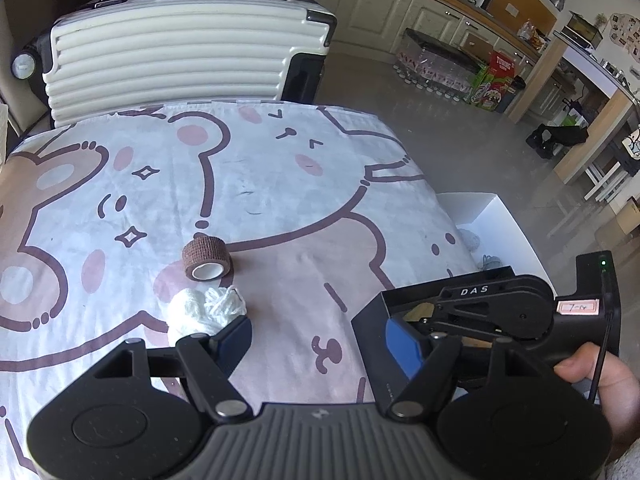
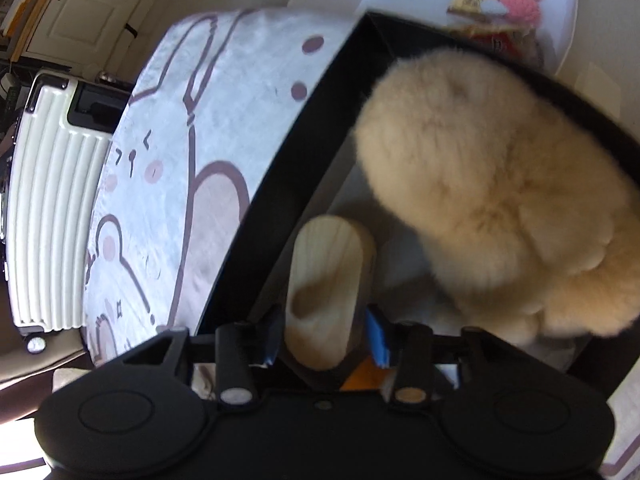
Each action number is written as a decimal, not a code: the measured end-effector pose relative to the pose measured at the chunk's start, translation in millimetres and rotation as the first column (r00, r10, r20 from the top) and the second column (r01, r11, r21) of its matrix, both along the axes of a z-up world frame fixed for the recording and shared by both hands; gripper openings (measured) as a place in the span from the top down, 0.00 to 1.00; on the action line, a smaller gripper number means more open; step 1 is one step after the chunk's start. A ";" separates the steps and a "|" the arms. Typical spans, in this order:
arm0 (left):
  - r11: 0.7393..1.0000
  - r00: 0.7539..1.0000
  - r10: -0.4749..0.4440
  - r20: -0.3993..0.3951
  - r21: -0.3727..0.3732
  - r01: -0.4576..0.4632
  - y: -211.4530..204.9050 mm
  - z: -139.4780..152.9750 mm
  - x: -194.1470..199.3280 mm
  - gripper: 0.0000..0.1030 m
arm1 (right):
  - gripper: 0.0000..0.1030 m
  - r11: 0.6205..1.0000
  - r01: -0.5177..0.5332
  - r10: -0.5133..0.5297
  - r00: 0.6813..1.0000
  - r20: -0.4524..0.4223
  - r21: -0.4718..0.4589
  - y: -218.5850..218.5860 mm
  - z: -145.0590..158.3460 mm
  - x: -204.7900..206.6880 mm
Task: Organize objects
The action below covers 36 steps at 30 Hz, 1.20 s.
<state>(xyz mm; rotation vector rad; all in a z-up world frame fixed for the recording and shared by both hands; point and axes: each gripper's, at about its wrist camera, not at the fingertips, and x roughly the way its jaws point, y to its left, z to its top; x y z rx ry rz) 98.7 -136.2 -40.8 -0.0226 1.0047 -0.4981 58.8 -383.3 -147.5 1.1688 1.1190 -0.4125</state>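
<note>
Soft daylight, heavy fisheye bending at edges, right wrist view motion-blurred

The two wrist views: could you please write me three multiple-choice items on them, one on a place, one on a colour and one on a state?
1. Where is the fluffy cream plush?
A. Inside the black box
B. On top of the suitcase
C. On the cloth beside the roll

2. What colour is the bandage roll on the cloth?
A. Blue
B. Brown
C. Green

3. How does the left gripper stand?
A. Shut on the roll
B. Shut on a spoon
C. Open, nothing between its fingers

Answers:
1 A: the right wrist view shows the fluffy cream plush within the walls of the black box.
2 B: the bandage roll is brown with a white core.
3 C: the left gripper has its fingers spread wide, with only cloth between them.
</note>
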 end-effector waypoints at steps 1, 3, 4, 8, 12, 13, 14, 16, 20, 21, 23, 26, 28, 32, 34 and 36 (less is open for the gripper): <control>1.000 1.000 0.001 0.001 0.001 -0.001 0.8 0.0 -0.1 0.28 | 0.59 1.000 0.008 -0.009 1.000 0.022 0.018 0.3 -2.0 -0.1; 1.000 1.000 0.007 0.001 0.004 -0.007 2.6 -0.1 0.2 0.28 | 0.59 0.996 0.040 -0.046 0.997 0.066 0.076 -0.8 -7.0 -1.4; 1.000 1.000 0.009 0.000 0.005 -0.009 3.5 -0.2 0.4 0.28 | 0.57 0.994 0.065 -0.071 0.995 0.072 0.093 -2.1 -9.5 -2.3; 1.000 1.000 0.008 -0.002 0.012 -0.008 3.7 -0.8 0.7 0.28 | 0.56 0.986 0.102 -0.113 0.990 0.081 0.132 -4.8 -16.5 -6.2; 1.000 1.000 -0.007 0.000 0.019 0.007 -1.1 0.5 -1.8 0.28 | 0.54 0.986 0.094 -0.108 0.989 0.096 0.140 -5.7 -13.2 -8.0; 1.000 1.000 -0.010 0.000 0.021 0.010 -2.8 1.0 -2.5 0.28 | 0.54 0.987 0.086 -0.100 0.990 0.103 0.134 -6.6 -9.8 -8.9; 1.000 1.000 -0.012 0.001 0.022 0.012 -4.2 1.9 -3.3 0.28 | 0.54 0.988 0.079 -0.094 0.989 0.112 0.129 -7.9 -5.3 -10.1; 1.000 1.000 -0.012 0.004 0.021 0.012 -7.6 4.4 -5.5 0.28 | 0.53 0.993 0.054 -0.069 0.987 0.145 0.104 -10.9 8.0 -12.4; 1.000 1.000 -0.013 0.008 0.017 0.013 -14.7 9.8 -10.1 0.28 | 0.52 0.999 -0.030 0.034 0.976 0.214 -0.021 -15.5 43.3 -18.5; 1.000 1.000 -0.014 0.008 0.018 0.014 -17.0 11.1 -11.5 0.28 | 0.52 0.996 -0.054 0.067 0.973 0.220 -0.064 -16.0 52.1 -20.0; 1.000 1.000 -0.014 0.004 0.022 0.014 -21.9 13.1 -14.0 0.28 | 0.51 0.980 -0.106 0.142 0.965 0.222 -0.166 -16.2 69.3 -23.2; 0.999 1.000 -0.017 0.002 0.038 0.017 -30.3 14.8 -17.4 0.28 | 0.49 0.933 -0.174 0.243 0.951 0.194 -0.314 -15.7 89.7 -32.8; 0.998 1.000 -0.023 0.000 0.056 0.022 -35.9 15.3 -19.8 0.28 | 0.47 0.891 -0.219 0.301 0.941 0.157 -0.398 -14.2 99.0 -37.4; 0.995 1.000 -0.027 -0.004 0.092 0.028 -43.7 16.1 -23.8 0.28 | 0.42 0.802 -0.286 0.381 0.921 0.081 -0.525 -10.5 110.6 -46.8; 0.994 1.000 -0.024 -0.005 0.110 0.024 -45.6 16.8 -25.0 0.27 | 0.36 0.770 -0.309 0.402 0.914 0.048 -0.559 -9.0 113.9 -50.1; 0.992 1.000 -0.021 -0.004 0.124 0.021 -46.5 18.0 -25.8 0.27 | 0.31 0.734 -0.328 0.422 0.906 0.020 -0.595 -6.4 116.3 -53.1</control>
